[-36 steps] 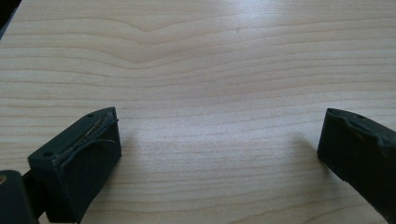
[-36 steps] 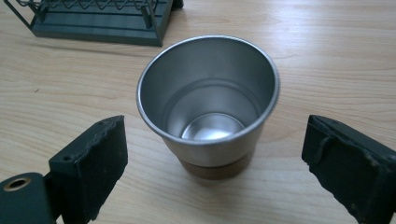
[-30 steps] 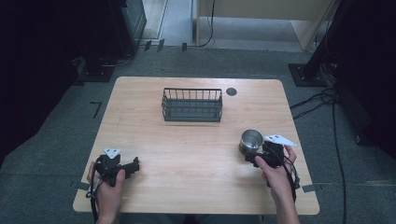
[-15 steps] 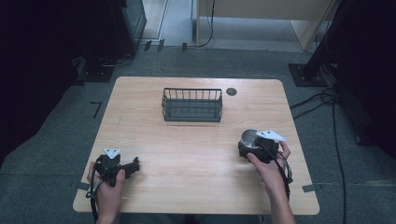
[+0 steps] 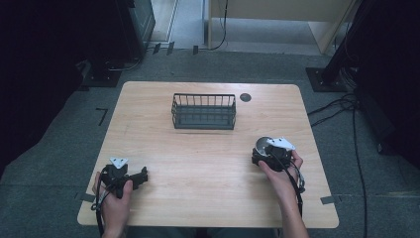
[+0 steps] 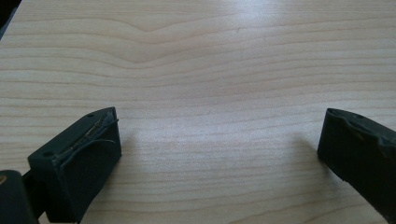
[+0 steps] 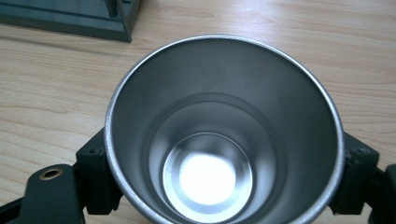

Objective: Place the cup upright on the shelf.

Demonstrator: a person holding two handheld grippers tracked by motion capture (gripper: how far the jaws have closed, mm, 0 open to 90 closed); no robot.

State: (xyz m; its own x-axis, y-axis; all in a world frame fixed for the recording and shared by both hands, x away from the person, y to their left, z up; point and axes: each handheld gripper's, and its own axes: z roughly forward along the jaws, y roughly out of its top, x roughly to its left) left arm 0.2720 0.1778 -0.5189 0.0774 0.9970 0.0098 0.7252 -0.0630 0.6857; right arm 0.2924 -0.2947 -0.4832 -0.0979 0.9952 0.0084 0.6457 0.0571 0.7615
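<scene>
A shiny steel cup (image 5: 261,144) stands upright and empty on the right side of the wooden table (image 5: 208,163). My right gripper (image 5: 263,150) reaches around it from the near side. In the right gripper view the cup (image 7: 224,130) sits between the two black jaws, which press on its left and right walls. My right gripper (image 7: 224,176) is shut on the cup. At the table's near left corner rests my left gripper (image 5: 141,177), held by a hand. Its jaws stand wide apart in the left gripper view, so the left gripper (image 6: 219,154) is open over bare wood.
A black wire basket (image 5: 203,111) stands empty at the table's far middle, and its corner (image 7: 70,14) shows beyond the cup. A small dark round disc (image 5: 245,97) lies right of the basket. Cables run over the floor at the right.
The right hand and gripper swung from the cup's right side to its near side and closed around it. The cup has hardly shifted. The left gripper stayed still.
</scene>
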